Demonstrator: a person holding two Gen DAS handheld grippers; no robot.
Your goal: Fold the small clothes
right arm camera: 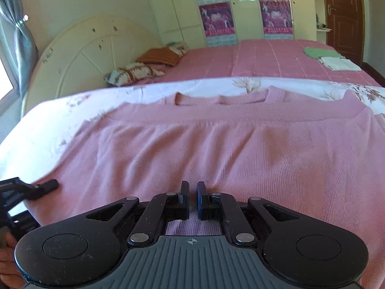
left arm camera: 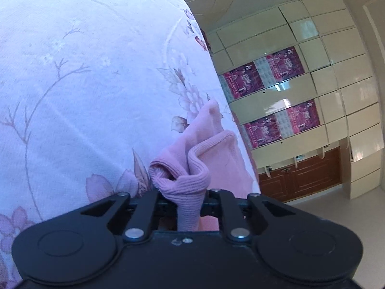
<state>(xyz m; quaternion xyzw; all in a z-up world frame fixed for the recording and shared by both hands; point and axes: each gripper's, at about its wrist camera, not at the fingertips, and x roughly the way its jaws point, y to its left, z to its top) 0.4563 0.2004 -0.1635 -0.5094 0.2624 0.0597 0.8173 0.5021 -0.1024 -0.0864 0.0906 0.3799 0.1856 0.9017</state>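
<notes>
- Gripping a bunched ribbed edge of the pink sweater (left arm camera: 190,168), the left gripper (left arm camera: 189,197) has its fingers hidden under the knit; cloth is pinched between them and runs back toward the camera, with loose folds rising toward 12 o'clock of the claw
- Behind that gathered edge, from 9 to 12 o'clock in the left wrist view, lies the white floral sheet (left arm camera: 79,77); at 2 o'clock stand cream wardrobe panels carrying magenta posters (left arm camera: 264,77), with brown lower cabinets (left arm camera: 300,175) at 3 o'clock
- In the right wrist view the sweater (right arm camera: 216,142) lies spread flat across the floral sheet (right arm camera: 43,130), its neckband toward 12 o'clock and its ribbed hem at the near edge under the right gripper (right arm camera: 192,192)
- The right claw is drawn nearly together, a slim gap between its two fingers; they rest on the knit at the hem, and whether any cloth is caught between them cannot be told
- At 9 o'clock of the right gripper, the left gripper's black finger (right arm camera: 45,185) touches the sweater's side edge
- Beyond the sheet, at 12 o'clock, stretches a bed in a pink checked cover (right arm camera: 264,57); two pillows (right arm camera: 144,69) lie at 11 o'clock by a cream headboard (right arm camera: 84,55); a green and a white folded cloth (right arm camera: 329,57) lie at 1 o'clock
</notes>
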